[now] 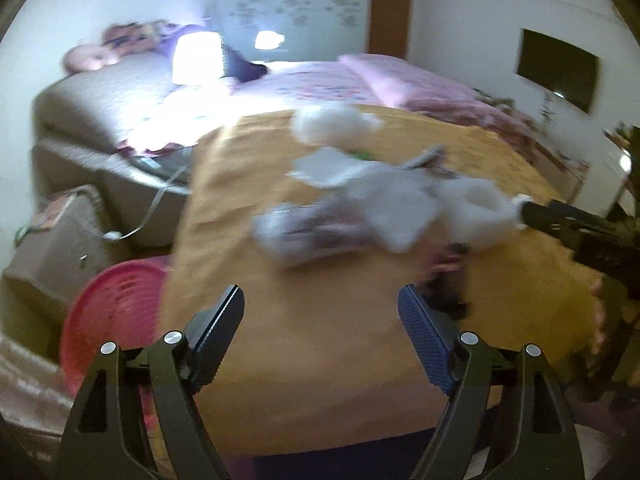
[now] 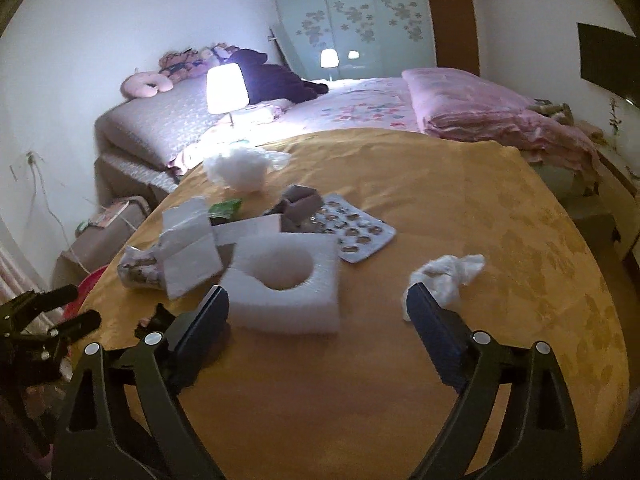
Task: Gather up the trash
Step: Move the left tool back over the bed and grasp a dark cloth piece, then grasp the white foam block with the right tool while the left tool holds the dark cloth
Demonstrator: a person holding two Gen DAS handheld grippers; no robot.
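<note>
Trash lies on a round table with a yellow cloth: a white foam block with a round hole, folded white paper, an empty blister tray, a small brown box, a green wrapper, white fluff, a crumpled tissue and a crinkled wrapper. My right gripper is open, just short of the foam block. My left gripper is open and empty above the table's near left edge; its view is blurred. A pink basket stands on the floor left of the table.
Behind the table are a bed with pink bedding, a lit lamp, a grey upholstered bench and a box with a cable. A wardrobe and door stand at the back, a TV on the right wall.
</note>
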